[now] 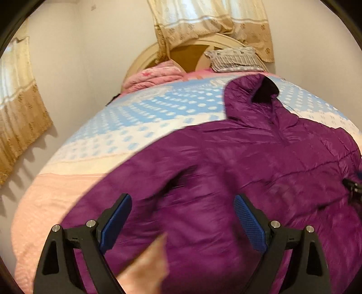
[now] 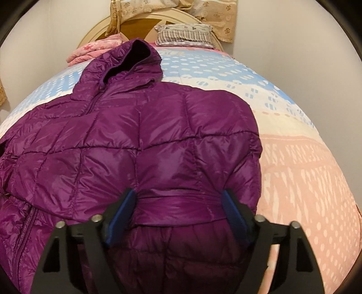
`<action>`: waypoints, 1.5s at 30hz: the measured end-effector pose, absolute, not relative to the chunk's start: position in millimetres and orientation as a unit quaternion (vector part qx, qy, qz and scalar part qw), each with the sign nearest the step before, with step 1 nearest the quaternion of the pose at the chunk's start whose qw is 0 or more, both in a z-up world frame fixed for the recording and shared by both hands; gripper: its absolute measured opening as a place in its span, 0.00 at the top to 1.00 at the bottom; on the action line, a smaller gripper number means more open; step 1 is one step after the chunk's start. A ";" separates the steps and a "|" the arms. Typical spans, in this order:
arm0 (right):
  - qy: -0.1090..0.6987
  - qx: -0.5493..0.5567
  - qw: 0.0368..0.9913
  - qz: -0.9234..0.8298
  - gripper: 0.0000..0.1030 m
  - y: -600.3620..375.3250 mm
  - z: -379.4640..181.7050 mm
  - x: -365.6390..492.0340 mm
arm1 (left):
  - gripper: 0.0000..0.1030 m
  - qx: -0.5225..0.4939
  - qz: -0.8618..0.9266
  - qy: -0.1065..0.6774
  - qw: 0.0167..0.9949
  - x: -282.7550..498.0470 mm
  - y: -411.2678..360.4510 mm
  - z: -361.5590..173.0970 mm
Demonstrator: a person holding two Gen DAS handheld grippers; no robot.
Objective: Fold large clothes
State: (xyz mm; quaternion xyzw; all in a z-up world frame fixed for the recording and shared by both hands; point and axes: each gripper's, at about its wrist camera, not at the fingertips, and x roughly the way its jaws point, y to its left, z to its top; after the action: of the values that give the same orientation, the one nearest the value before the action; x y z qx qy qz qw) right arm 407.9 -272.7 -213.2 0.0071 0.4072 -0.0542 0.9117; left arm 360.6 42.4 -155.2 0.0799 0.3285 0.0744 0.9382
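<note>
Bedroom, bed (image 2: 305, 171) w/ blue-dot/pink cover; purple puffer jacket (image 2: 140, 140) lies flat mid-bed, hood (image 2: 133, 58) toward headboard (image 2: 144, 19), pillow (image 2: 184, 34) + pink blanket (image 2: 95, 50) at head edge. Right gripper (image 2: 178, 210) fingers spread, straddling a folded-in sleeve band, not clamped yet. Left gripper (image 1: 182, 222) fingers spread above jacket body, holding nothing; view blurred. Imo: close right on the band, grab full thickness since the slick shell will slip, left pins the body, fold along the seam. No containers visible.
</note>
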 end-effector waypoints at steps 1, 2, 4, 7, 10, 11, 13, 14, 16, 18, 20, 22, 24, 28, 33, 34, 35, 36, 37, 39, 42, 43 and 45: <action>0.408 0.007 0.911 -0.053 0.12 -272.5 -213.5 408.4 | 0.11 0.083 0.086 0.326 0.938 351.7 55.8 -151.1; 0.409 0.006 0.911 -0.054 0.09 -272.6 -213.7 408.6 | 0.11 0.085 0.099 0.323 0.937 342.4 69.7 -147.3; 0.411 0.008 0.910 -0.051 0.08 -272.9 -213.9 409.5 | 0.11 0.081 0.130 0.316 0.936 319.6 102.5 -141.2; 0.410 0.015 0.911 -0.044 0.07 -274.2 -209.1 407.3 | 0.11 0.081 0.193 0.324 0.923 276.6 161.0 -143.6; 0.391 0.009 0.919 -0.043 0.07 -270.1 -194.5 395.8 | 0.11 0.070 0.246 0.343 0.904 238.1 215.6 -155.9; 0.382 0.011 0.923 -0.041 0.07 -268.3 -189.3 390.1 | 0.11 0.063 0.260 0.351 0.897 228.6 230.7 -161.1; 0.379 0.017 0.925 -0.030 0.06 -263.1 -184.3 381.6 | 0.11 0.036 0.279 0.372 0.885 211.4 259.7 -175.0; 0.381 0.014 0.924 -0.027 0.06 -258.7 -182.9 377.7 | 0.11 0.026 0.283 0.382 0.879 207.1 268.5 -181.6; 0.382 0.002 0.924 -0.021 0.06 -249.6 -181.9 371.3 | 0.11 0.004 0.289 0.400 0.870 201.8 280.6 -195.3; 0.379 -0.010 0.925 -0.015 0.06 -240.2 -180.5 363.0 | 0.11 -0.027 0.272 0.411 0.869 201.7 283.3 -204.6; 0.374 -0.005 0.927 -0.007 0.06 -234.9 -178.8 353.7 | 0.12 -0.042 0.266 0.415 0.869 202.8 279.1 -209.9; 0.371 0.002 0.929 -0.002 0.06 -233.4 -177.7 348.3 | 0.47 -0.052 0.249 0.417 0.873 203.8 274.6 -212.2; 0.369 0.003 0.930 -0.002 0.06 -232.7 -176.9 344.2 | 0.76 -0.059 0.232 0.425 0.873 210.4 269.9 -211.5; 0.367 -0.006 0.930 -0.018 0.06 -236.1 -175.8 338.8 | 0.92 -0.057 0.233 0.399 0.885 209.0 266.5 -191.1; 0.371 -0.005 0.927 -0.057 0.06 -254.6 -175.5 342.6 | 0.93 -0.031 0.220 0.354 0.909 217.7 249.2 -146.1; 0.372 -0.004 0.926 -0.061 0.06 -258.4 -175.1 343.9 | 0.94 -0.031 0.209 0.347 0.914 222.6 244.1 -138.1; 0.373 -0.005 0.926 -0.064 0.06 -261.3 -174.9 345.0 | 0.95 -0.029 0.202 0.341 0.917 226.5 239.5 -132.5; 0.374 -0.008 0.925 -0.066 0.06 -263.6 -174.7 345.9 | 0.96 -0.024 0.195 0.334 0.922 232.1 231.1 -125.8; 0.374 -0.010 0.925 -0.068 0.06 -264.8 -174.2 345.4 | 0.96 -0.020 0.185 0.329 0.926 238.1 224.9 -120.0; 0.376 -0.013 0.924 -0.072 0.06 -269.3 -174.4 343.8 | 0.97 -0.015 0.168 0.321 0.932 248.3 209.0 -110.9; 0.377 -0.014 0.923 -0.078 0.06 -277.6 -175.6 341.8 | 0.97 -0.002 0.132 0.304 0.944 266.7 176.3 -94.1; 0.378 -0.012 0.922 -0.080 0.06 -281.3 -176.0 341.5 | 0.97 0.002 0.123 0.300 0.946 271.9 165.8 -88.8; 0.378 -0.008 0.922 -0.086 0.06 -288.5 -176.4 339.9 | 0.97 0.009 0.100 0.291 0.951 284.1 141.3 -80.2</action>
State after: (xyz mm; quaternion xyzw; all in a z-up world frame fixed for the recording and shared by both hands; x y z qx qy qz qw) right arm 339.9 -288.5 -176.4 -0.0075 0.3779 -0.0855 0.9219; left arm 284.1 141.3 -80.2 0.0091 0.2913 0.0998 0.9514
